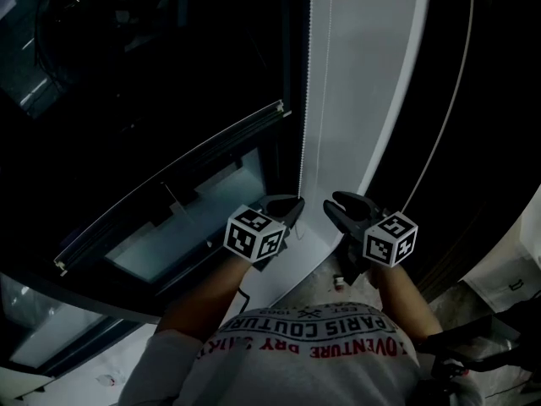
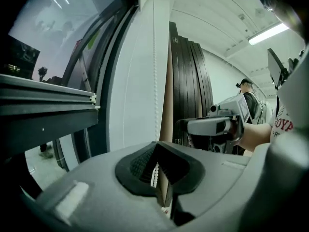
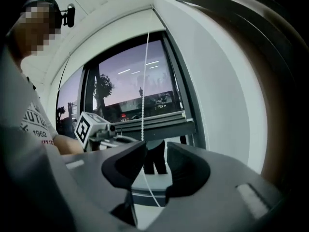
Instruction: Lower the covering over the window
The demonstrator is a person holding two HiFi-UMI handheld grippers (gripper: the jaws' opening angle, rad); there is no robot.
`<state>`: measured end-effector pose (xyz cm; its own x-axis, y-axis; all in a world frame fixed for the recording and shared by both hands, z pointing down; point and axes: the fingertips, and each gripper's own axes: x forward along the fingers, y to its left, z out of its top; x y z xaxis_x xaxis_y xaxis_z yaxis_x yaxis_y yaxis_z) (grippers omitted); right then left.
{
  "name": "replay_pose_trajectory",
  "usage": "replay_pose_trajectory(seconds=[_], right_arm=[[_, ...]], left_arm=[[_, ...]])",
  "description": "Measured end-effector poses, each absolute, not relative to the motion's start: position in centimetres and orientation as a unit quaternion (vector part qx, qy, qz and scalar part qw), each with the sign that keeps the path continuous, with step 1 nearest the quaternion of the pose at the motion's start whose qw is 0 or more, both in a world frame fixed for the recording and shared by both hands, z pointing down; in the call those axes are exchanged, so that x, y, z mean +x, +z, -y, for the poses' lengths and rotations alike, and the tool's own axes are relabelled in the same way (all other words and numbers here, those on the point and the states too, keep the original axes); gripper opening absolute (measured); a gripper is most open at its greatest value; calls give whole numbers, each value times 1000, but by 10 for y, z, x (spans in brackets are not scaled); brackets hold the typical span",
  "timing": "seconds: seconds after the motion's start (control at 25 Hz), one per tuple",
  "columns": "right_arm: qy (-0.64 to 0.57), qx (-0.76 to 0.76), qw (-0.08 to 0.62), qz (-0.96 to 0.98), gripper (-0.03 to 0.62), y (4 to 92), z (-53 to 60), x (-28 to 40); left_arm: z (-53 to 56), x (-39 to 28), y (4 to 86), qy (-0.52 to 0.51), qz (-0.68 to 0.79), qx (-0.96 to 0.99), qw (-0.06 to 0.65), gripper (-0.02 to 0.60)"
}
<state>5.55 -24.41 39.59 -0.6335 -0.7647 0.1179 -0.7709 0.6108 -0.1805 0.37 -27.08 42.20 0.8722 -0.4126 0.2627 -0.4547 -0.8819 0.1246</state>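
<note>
1. Nearest, the left gripper (image 2: 155, 170) has its jaws pressed together on the bead chain (image 2: 155, 81). From the pads the chain rises straight up beside the white wall strip (image 2: 130, 91).
2. Just beside it, the right gripper (image 3: 157, 163) has its jaws standing apart. The same chain passes through the gap, and neither pad appears to press on it.
3. Farther off, the covering's bottom bar (image 3: 159, 121) hangs partway down the window (image 1: 190, 222), with bare glass still showing under it.
4. The step in hand looks like hand-over-hand pulling of the chain, with the left gripper drawing it down while the right is free to take a new hold.
5. The next move likely calls for the right jaws to close on the chain higher up. The left would let go only once that hold is firm, and the pull has to stay on the same strand so the bar goes on sinking.
</note>
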Motion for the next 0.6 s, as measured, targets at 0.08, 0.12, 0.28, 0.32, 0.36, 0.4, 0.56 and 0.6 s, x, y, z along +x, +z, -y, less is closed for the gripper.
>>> replay_pose_trajectory(seconds=[0.08, 0.12, 0.28, 0.32, 0.36, 0.4, 0.56, 0.6], right_arm=[[98, 416, -2, 904, 138, 376, 247, 52], [93, 408, -8, 908, 144, 367, 248, 50], [57, 375, -9, 925, 180, 333, 253, 35], [47, 369, -6, 928, 187, 325, 254, 31], [38, 363, -4, 931, 187, 319, 255, 27], [31, 359, -4, 933, 189, 313, 256, 23], [14, 343, -1, 939, 187, 294, 262, 7], [9, 339, -1, 941, 187, 289, 262, 3]], left_arm=[[273, 3, 423, 108, 232, 962, 95, 8], [273, 3, 423, 109, 233, 962, 92, 8], [270, 6, 423, 118, 232, 962, 76, 8], [269, 7, 423, 117, 230, 963, 78, 8], [268, 8, 423, 114, 227, 964, 83, 8], [267, 8, 423, 111, 225, 964, 88, 8], [265, 6, 423, 108, 220, 965, 95, 8], [264, 6, 423, 107, 220, 965, 94, 8]])
